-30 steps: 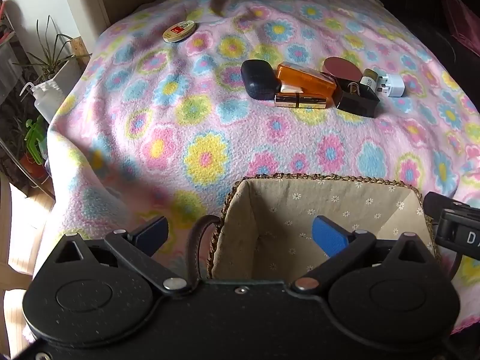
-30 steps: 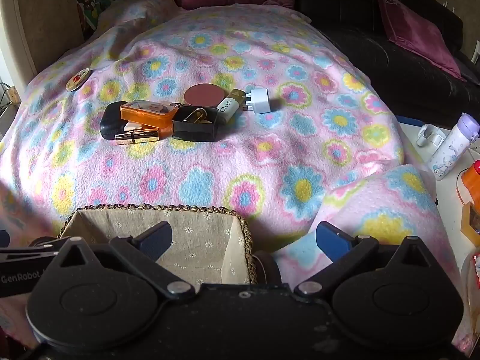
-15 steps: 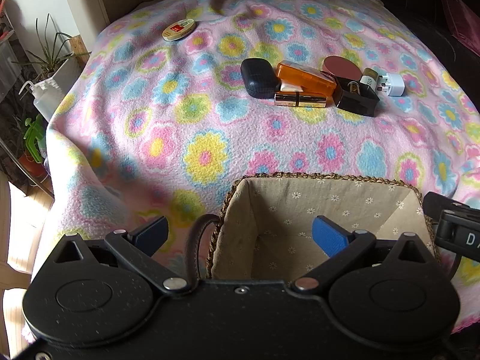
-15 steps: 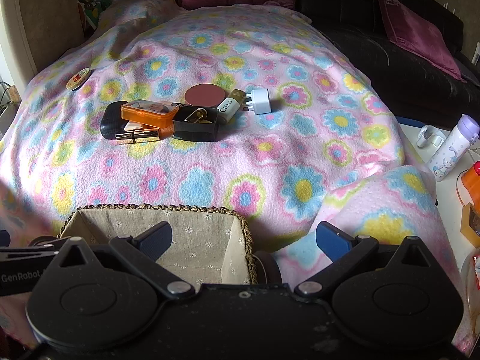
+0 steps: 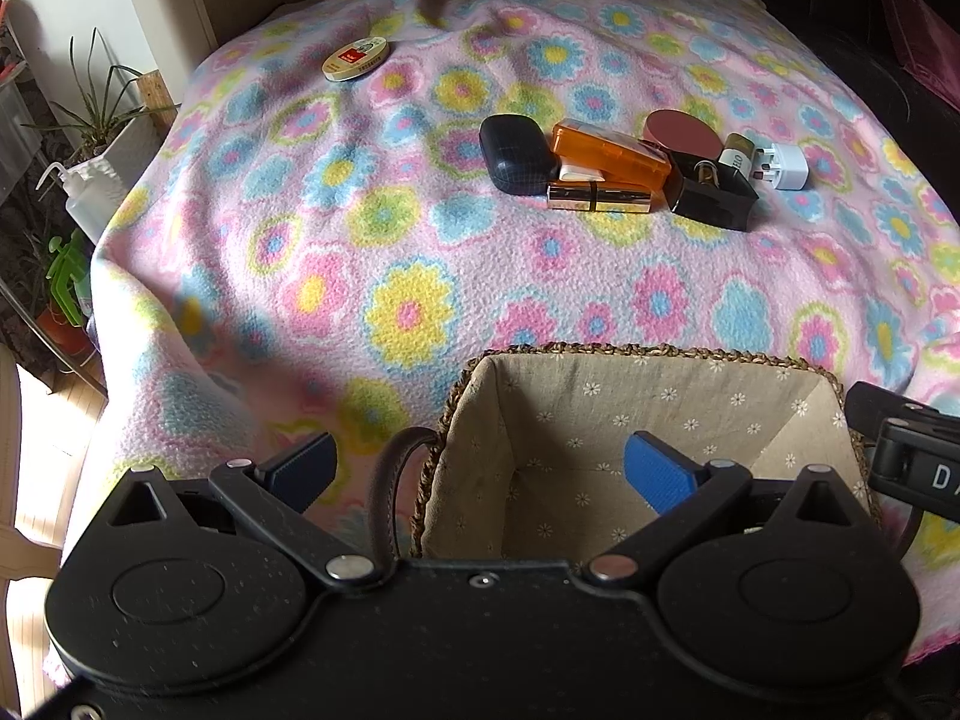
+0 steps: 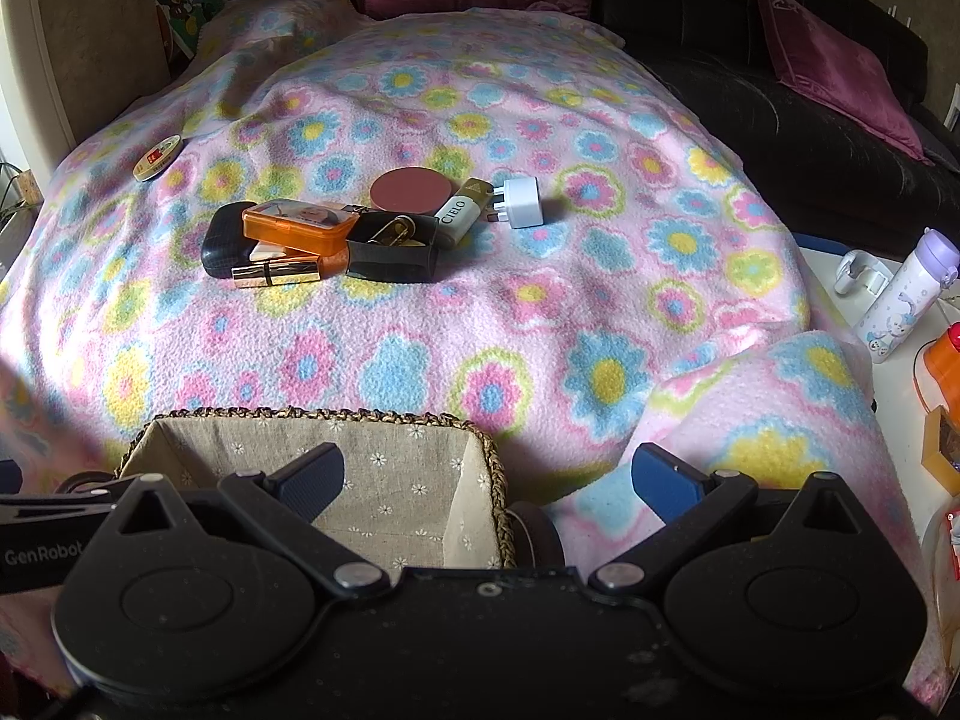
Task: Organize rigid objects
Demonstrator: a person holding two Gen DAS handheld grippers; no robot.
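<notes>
Holding both claws wide open and empty, you are hovering the left claw (image 5: 480, 468) and right claw (image 6: 489, 480) over the lined basket (image 5: 654, 354) at the blanket's (image 5: 390, 252) near edge. Farther off, the orange case (image 6: 297, 225), lipstick (image 6: 276, 274), black box (image 6: 390, 252) and white plug (image 6: 522, 202) are lying clustered together.

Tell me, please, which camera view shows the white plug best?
The right wrist view: the white plug lies near the picture's middle, its pins and body clear. In the left wrist view it sits small toward the right side, behind the black box.
</notes>
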